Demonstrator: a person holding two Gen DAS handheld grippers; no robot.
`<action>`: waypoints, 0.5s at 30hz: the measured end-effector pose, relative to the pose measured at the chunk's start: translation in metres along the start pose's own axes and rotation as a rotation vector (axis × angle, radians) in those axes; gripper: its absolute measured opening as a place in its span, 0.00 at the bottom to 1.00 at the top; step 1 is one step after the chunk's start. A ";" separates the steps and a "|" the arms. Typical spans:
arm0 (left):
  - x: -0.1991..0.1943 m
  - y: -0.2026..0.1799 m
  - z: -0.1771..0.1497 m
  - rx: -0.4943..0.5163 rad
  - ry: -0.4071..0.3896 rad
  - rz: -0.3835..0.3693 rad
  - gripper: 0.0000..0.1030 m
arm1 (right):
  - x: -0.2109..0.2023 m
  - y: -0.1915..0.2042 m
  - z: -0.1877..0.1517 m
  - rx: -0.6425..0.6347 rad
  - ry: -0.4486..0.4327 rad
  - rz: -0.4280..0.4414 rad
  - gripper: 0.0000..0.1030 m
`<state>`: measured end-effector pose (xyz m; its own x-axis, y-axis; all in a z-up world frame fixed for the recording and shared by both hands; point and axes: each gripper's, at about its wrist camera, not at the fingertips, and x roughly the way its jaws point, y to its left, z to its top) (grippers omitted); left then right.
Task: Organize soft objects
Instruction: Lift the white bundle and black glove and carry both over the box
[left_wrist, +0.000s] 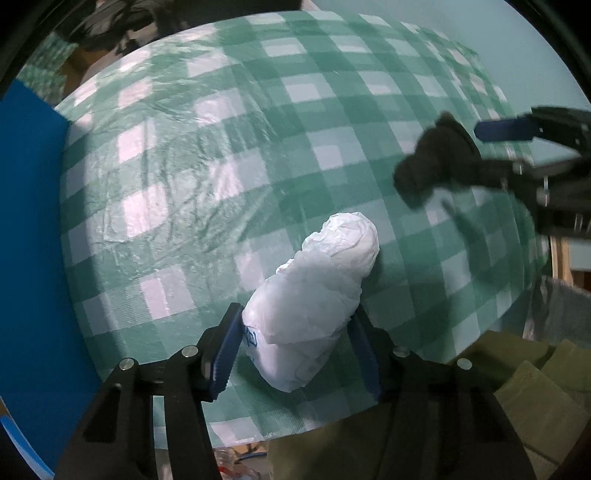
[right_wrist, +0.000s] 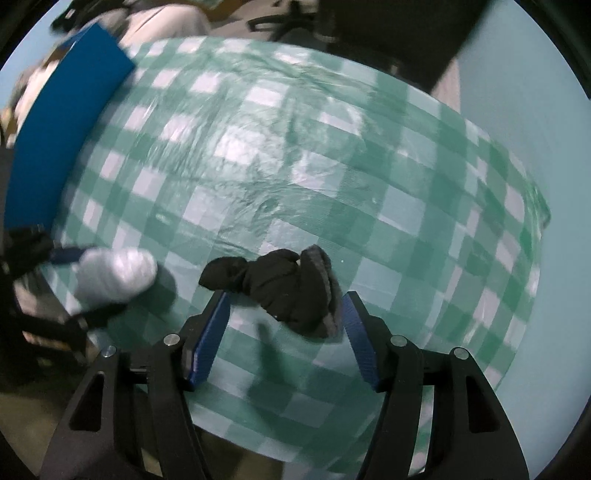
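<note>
Green-check cloth: I see a green and white checked tablecloth (left_wrist: 221, 155) covering the table, wrinkled and glossy across its middle.
White bundle: a crumpled white plastic bag (left_wrist: 314, 314), rolled into a long lump, lies on the cloth near the table edge closest to me, with some blue print at its lower end.
Left tool: my left tool (left_wrist: 295, 354) points down over the bag with its blue pads on either side of the bag's lower end; the left pad sits against the plastic, the right pad is partly hidden behind it, so I read this as a grip on the bag.
Black bundle: a black sock (right_wrist: 288, 291), bunched up with a grey cuff showing on one side, sits near the same table edge, apart from the bag.
Right tool: my right tool (right_wrist: 284, 332) is half open around the sock; the right pad is just beside the grey cuff, the left pad stands clear of the fabric, and I cannot tell whether the sock is lifted.
Blue board: a blue panel (right_wrist: 62, 140) runs along the far left table edge.
</note>
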<state>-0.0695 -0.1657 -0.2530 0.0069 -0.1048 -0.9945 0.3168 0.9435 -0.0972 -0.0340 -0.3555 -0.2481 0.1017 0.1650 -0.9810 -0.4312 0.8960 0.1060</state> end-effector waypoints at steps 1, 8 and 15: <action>0.000 0.002 0.001 -0.016 -0.005 -0.002 0.56 | 0.001 0.002 0.001 -0.024 0.002 -0.005 0.60; -0.013 0.028 0.008 -0.139 -0.037 -0.008 0.56 | 0.012 0.019 0.009 -0.212 0.019 -0.048 0.60; -0.016 0.052 0.004 -0.226 -0.044 -0.019 0.56 | 0.036 0.030 0.010 -0.325 0.069 -0.054 0.60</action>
<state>-0.0494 -0.1159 -0.2419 0.0457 -0.1323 -0.9902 0.0964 0.9872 -0.1275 -0.0342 -0.3189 -0.2790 0.0759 0.0821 -0.9937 -0.6912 0.7227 0.0069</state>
